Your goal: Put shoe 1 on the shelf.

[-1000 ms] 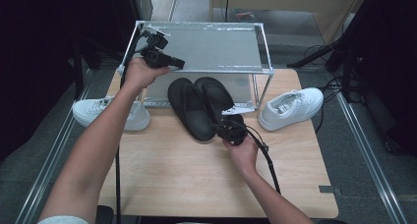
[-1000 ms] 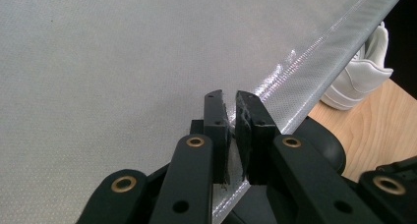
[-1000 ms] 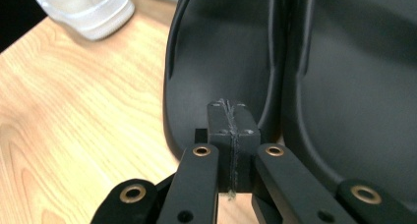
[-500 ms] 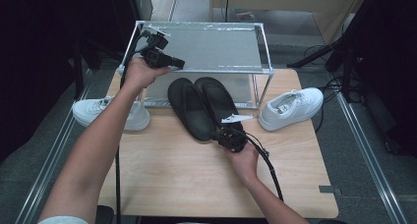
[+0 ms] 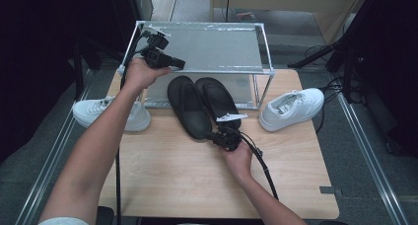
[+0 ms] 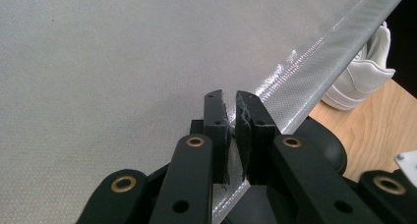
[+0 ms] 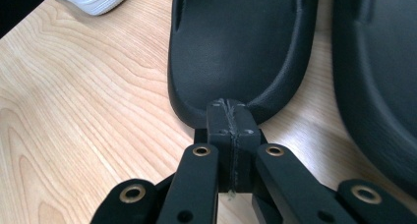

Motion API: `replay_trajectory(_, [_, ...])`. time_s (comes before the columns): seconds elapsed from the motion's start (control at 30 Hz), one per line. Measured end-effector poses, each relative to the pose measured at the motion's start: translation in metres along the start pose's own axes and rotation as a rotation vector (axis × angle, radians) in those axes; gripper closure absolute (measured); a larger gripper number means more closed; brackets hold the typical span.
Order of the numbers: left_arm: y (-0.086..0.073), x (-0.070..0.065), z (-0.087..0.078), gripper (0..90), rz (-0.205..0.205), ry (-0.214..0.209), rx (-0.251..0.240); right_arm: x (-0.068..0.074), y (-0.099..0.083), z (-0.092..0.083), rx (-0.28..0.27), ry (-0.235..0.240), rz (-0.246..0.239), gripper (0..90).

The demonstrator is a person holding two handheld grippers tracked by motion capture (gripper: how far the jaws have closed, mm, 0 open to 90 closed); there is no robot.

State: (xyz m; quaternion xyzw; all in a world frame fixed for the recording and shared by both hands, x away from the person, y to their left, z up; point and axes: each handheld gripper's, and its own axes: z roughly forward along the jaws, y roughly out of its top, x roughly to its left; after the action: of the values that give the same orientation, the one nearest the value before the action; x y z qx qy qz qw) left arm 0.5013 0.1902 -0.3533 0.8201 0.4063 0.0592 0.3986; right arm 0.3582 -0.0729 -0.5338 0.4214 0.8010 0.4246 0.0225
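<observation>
Two black slippers lie side by side on the wooden table (image 5: pixel 172 180), toes under a metal rack. My right gripper (image 5: pixel 214 135) is shut, its pads meeting, and its tips touch the heel rim of the left slipper (image 5: pixel 186 106); in the right gripper view the closed tips (image 7: pixel 229 108) sit at that heel (image 7: pixel 241 47), with nothing held. The right slipper (image 5: pixel 217 97) lies beside it. My left gripper (image 5: pixel 180 64) hovers over the front left of the rack's grey top shelf (image 5: pixel 217 47), its jaws (image 6: pixel 231 98) drawn together to a thin slit with nothing between them.
One white sneaker (image 5: pixel 106 112) stands left of the rack and another (image 5: pixel 292 109) to its right. The rack's silvery front rail (image 6: pixel 319 62) runs under the left gripper. A cable (image 5: pixel 259 158) trails from the right gripper across the bare near half of the table.
My right gripper has slid a little toward the person and to the left, from the right slipper's heel to the left slipper's heel. The left hand has not moved.
</observation>
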Motion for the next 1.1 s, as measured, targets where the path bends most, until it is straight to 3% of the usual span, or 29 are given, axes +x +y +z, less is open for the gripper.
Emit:
replay_trajectory(0.67, [0.000, -0.001, 0.000, 83.6, 0.007, 0.004, 0.001, 0.022, 0.026, 0.032, -0.024, 0.016, 0.006, 90.0])
replay_trajectory(1.1, [-0.001, -0.001, 0.000, 83.6, 0.005, 0.003, -0.001, 0.019, 0.045, 0.050, -0.061, 0.010, 0.025, 90.0])
